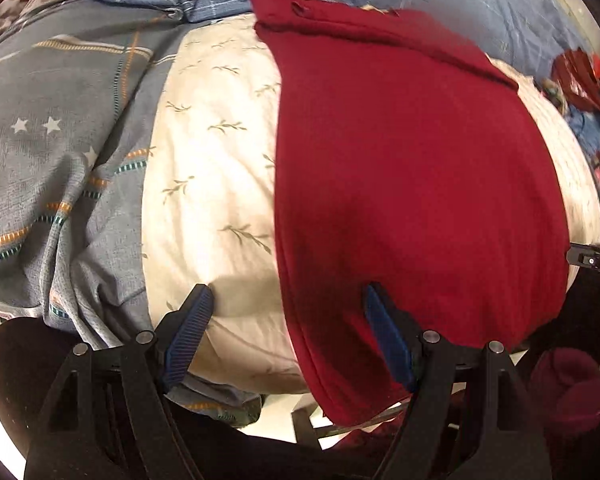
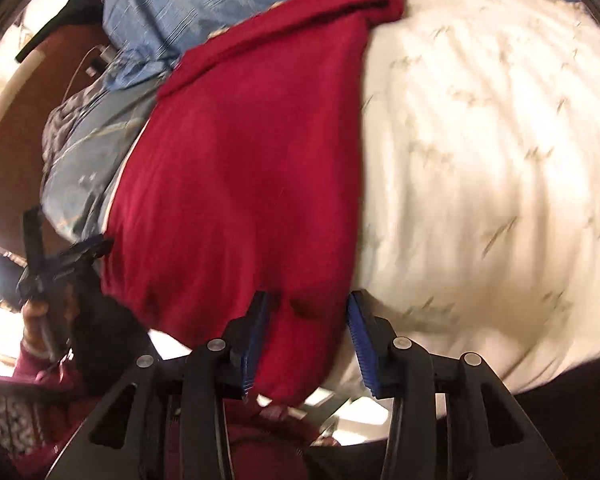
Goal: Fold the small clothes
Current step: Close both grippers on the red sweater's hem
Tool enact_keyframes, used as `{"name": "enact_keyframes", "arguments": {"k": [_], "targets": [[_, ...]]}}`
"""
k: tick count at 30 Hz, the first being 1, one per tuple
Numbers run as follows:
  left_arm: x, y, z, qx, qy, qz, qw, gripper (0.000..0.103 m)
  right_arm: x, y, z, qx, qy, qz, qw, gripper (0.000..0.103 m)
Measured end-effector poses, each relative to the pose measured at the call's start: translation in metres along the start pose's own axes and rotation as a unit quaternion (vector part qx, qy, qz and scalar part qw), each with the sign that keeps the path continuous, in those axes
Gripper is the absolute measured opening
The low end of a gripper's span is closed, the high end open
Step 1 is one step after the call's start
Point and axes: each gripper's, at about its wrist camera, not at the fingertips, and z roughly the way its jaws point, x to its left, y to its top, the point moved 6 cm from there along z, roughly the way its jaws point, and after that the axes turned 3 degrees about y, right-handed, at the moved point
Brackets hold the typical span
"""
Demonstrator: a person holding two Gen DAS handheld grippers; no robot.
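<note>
right tongs (image 2: 308,336) straddling red garment (image 2: 240,184), folded long, smooth

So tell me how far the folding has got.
Done: the dark red knit garment lies as a long strip on the cream leaf-print sheet. In hand: the open left gripper and right gripper straddle its near end. Left: the crosswise fold.
</note>
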Motion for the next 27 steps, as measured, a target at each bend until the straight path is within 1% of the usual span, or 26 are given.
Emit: {"name": "enact_keyframes", "arguments": {"k": [2, 6, 9, 13, 17, 19, 20, 22, 24, 25, 26, 27], "targets": [[-0.003, -0.001, 0.0, 0.004, 0.006, 0.008, 0.9999, 0.078, 0.005, -0.006, 0.003, 0.004, 0.007, -0.012, 1.0, 0.043], [-0.003, -0.001, 0.0, 0.016, -0.012, 0.008, 0.9998, 0.078, 0.011, -0.016, 0.007, 0.032, 0.037, -0.011, 0.999, 0.042], [-0.005, -0.005, 0.0, 0.022, -0.014, 0.015, 0.9995, 0.078, 0.014, -0.023, 0.013, 0.053, 0.054, -0.019, 0.997, 0.042], [-0.004, -0.004, 0.003, 0.027, -0.013, 0.015, 0.9994, 0.078, 0.013, -0.019, 0.015, 0.055, 0.077, -0.011, 0.995, 0.043], [-0.005, -0.004, 0.003, 0.032, -0.015, 0.018, 0.9992, 0.078, 0.015, -0.022, 0.015, 0.061, 0.079, -0.015, 0.995, 0.043], [-0.005, -0.003, 0.003, 0.036, -0.019, 0.017, 0.999, 0.078, 0.014, -0.024, 0.015, 0.064, 0.075, -0.013, 0.995, 0.035], [-0.006, -0.004, 0.002, 0.039, -0.019, 0.019, 0.9989, 0.076, 0.017, -0.025, 0.016, 0.066, 0.076, -0.014, 0.995, 0.033], [-0.007, -0.005, 0.0, 0.043, -0.023, 0.021, 0.9986, 0.068, 0.022, -0.027, 0.018, 0.069, 0.082, -0.022, 0.994, 0.03], [-0.008, -0.006, -0.003, 0.047, -0.033, 0.019, 0.9982, 0.053, 0.022, -0.026, 0.021, 0.072, 0.084, -0.021, 0.994, 0.03], [-0.009, -0.006, -0.003, 0.049, -0.039, 0.018, 0.9979, 0.049, 0.02, -0.026, 0.023, 0.074, 0.086, -0.016, 0.993, 0.03], [-0.009, -0.006, -0.002, 0.052, -0.038, 0.019, 0.9977, 0.047, 0.019, -0.026, 0.026, 0.076, 0.088, -0.013, 0.993, 0.031], [-0.01, -0.006, -0.002, 0.052, -0.036, 0.021, 0.9978, 0.047, 0.018, -0.026, 0.026, 0.078, 0.092, -0.014, 0.993, 0.034]]}}
